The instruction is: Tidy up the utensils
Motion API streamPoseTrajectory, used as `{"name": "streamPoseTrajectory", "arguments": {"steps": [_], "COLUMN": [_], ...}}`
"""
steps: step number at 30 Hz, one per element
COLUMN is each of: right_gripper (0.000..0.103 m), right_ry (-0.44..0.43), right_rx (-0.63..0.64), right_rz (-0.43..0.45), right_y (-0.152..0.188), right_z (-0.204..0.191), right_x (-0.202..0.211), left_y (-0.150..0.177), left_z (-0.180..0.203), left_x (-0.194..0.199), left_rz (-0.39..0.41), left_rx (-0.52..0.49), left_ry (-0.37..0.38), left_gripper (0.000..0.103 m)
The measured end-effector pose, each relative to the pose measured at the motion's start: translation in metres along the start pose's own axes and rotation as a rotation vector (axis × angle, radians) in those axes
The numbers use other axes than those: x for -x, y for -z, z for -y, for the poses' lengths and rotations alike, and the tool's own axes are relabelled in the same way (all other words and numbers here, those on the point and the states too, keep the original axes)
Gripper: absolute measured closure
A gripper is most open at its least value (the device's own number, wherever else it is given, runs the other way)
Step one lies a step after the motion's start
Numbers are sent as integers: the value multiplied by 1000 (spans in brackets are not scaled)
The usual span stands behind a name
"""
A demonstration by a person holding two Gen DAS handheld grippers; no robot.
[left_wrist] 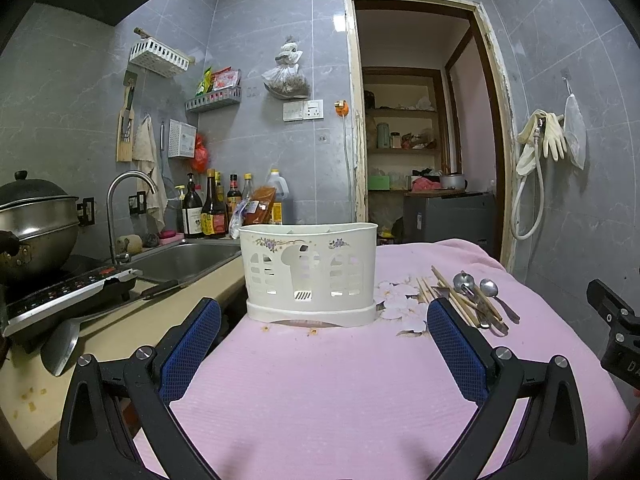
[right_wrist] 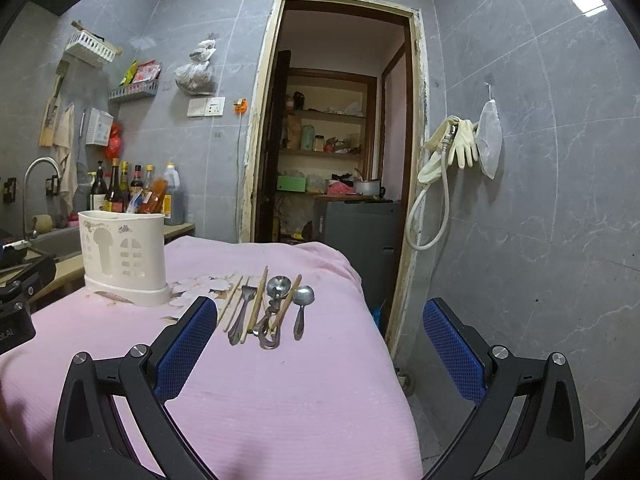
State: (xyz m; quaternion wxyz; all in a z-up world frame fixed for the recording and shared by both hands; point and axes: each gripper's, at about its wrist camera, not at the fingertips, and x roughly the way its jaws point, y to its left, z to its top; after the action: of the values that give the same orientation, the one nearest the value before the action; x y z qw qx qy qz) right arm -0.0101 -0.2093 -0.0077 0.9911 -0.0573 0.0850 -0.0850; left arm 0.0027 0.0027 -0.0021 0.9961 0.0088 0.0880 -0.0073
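Note:
A white plastic utensil holder [left_wrist: 310, 274] stands upright on a pink cloth [left_wrist: 340, 380]; it also shows in the right wrist view [right_wrist: 124, 258]. To its right lies a row of utensils: wooden chopsticks [right_wrist: 256, 304], a fork [right_wrist: 242, 312], an ice-cream scoop [right_wrist: 274, 306] and a spoon [right_wrist: 302, 306]. They also show in the left wrist view [left_wrist: 472, 296]. My left gripper [left_wrist: 324, 312] is open and empty, just in front of the holder. My right gripper [right_wrist: 316, 312] is open and empty, in front of the utensils.
A sink [left_wrist: 188, 258] with a tap, an induction hob [left_wrist: 68, 294] and a steamer pot [left_wrist: 36, 224] are on the counter to the left. Sauce bottles [left_wrist: 212, 210] stand behind the holder. The cloth's right edge [right_wrist: 384, 340] drops off beside a doorway [right_wrist: 336, 140].

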Motion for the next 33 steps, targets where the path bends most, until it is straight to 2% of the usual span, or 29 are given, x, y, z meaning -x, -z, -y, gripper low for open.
{"name": "streamPoseTrajectory", "arguments": {"steps": [33], "right_gripper": [0], "right_ry": [-3], "right_rx": [-1], "right_rz": [-8], "right_y": [1], "right_z": [-2], "right_x": [-1], "left_y": [4], "left_z": [-1], "left_x": [0], "left_rz": [-11], "left_rx": [3], "left_ry": [8], "left_gripper": [2]}}
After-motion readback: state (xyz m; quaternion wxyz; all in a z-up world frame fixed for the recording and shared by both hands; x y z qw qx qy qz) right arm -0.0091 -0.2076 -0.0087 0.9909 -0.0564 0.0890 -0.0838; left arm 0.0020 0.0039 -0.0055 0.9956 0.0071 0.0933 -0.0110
